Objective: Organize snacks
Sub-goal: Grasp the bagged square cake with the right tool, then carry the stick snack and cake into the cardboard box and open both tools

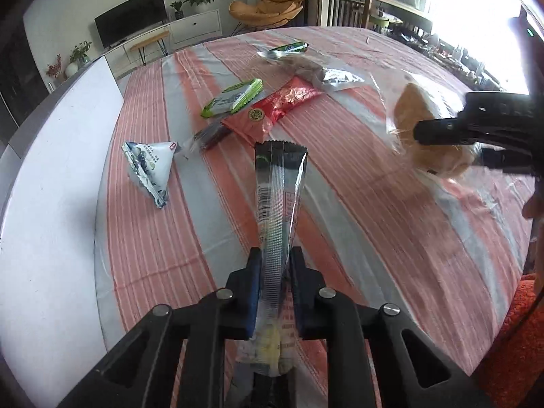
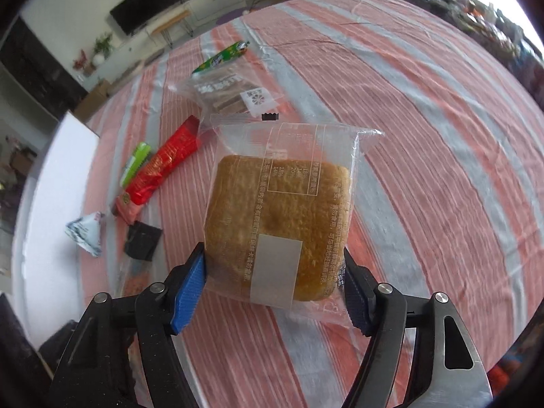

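1. The left gripper (image 1: pixel 276 282) has its jaws clamped on a long narrow sachet (image 1: pixel 279 204), pinched low on the crimped seam so the dark serrated end sticks out forward, above the tabletop (image 1: pixel 391 238); the right gripper (image 2: pixel 277 292) has its jaws clamped on both sides of a bagged cake (image 2: pixel 278 217), also lifted clear of the cloth
2. Landmark: the red foil packet (image 1: pixel 287 100). The sachet hangs on the near side of it, the cake to its right
3. Judged from this, both hands are carrying items toward wherever the snacks get grouped; no bin or tray shows, so the goal spot is unclear
4. To do it well, keep the squeeze on the cake light: the sponge looks soft and would dent. Its clear film is slick and loose, so carry it level
5. The sachet is thin, glossy and floppy; held by one end it may swing, so move it slowly
6. Left of the red packet lie a green-edged wrapper (image 1: pixel 234 98) and a white pyramid-shaped pouch (image 1: pixel 149 166); beyond it, a clear bag of brown bars (image 2: pixel 231 93) and a green stick (image 2: pixel 222 57)
7. The cloth is striped pink and grey under a clear glossy cover
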{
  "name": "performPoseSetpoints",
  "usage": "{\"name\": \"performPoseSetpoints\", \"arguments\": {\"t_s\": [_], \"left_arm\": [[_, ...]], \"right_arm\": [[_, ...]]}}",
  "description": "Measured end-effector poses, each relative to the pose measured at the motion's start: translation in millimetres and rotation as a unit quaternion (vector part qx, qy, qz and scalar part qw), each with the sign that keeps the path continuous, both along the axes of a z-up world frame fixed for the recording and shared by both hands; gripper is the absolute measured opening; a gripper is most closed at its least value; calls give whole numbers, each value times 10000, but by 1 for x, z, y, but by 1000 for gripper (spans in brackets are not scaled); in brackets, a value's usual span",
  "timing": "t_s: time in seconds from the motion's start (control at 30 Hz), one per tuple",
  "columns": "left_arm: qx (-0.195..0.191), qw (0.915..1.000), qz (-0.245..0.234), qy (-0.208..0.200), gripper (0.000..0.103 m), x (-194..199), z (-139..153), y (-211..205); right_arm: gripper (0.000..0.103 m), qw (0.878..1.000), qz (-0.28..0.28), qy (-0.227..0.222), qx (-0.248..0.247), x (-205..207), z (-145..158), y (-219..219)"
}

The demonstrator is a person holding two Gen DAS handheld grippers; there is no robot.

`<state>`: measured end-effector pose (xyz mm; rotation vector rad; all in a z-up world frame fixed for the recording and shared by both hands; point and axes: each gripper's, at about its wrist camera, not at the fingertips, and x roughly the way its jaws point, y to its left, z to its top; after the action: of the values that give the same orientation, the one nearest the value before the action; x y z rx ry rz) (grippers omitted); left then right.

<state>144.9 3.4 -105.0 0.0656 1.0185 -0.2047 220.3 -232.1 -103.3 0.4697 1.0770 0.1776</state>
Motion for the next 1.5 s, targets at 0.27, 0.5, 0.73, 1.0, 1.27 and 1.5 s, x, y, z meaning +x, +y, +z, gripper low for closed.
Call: {"name": "performPoseSetpoints", "arguments": {"t_s": [0.27, 0.5, 0.73, 1.0, 1.27, 1.5], "left_arm": [[-2013, 9791, -291, 18, 13, -59, 67, 29], [-2555, 9622, 302, -889, 13, -103, 165, 113], [-1907, 9521, 1846, -1516, 13, -132, 198, 240], [-915, 9312, 3370, -1042, 88, -139, 132, 322], [-886, 9338, 3298, -1067, 90, -131, 109, 308], [-1344, 9546, 2228, -1451, 97, -115, 134, 228]], "right_arm": [[73, 9901, -249, -598, 1244, -72, 0, -30], [74, 9772, 893, -1431, 1291, -87, 95, 55], [74, 9340, 2741, -1763, 1467, -100, 166, 214], [78, 9114, 3979, -887, 554, -94, 120, 344], [81, 9346, 3194, -1565, 35, -89, 110, 277], [81, 9644, 1193, -1684, -1656, -72, 55, 151]]}}
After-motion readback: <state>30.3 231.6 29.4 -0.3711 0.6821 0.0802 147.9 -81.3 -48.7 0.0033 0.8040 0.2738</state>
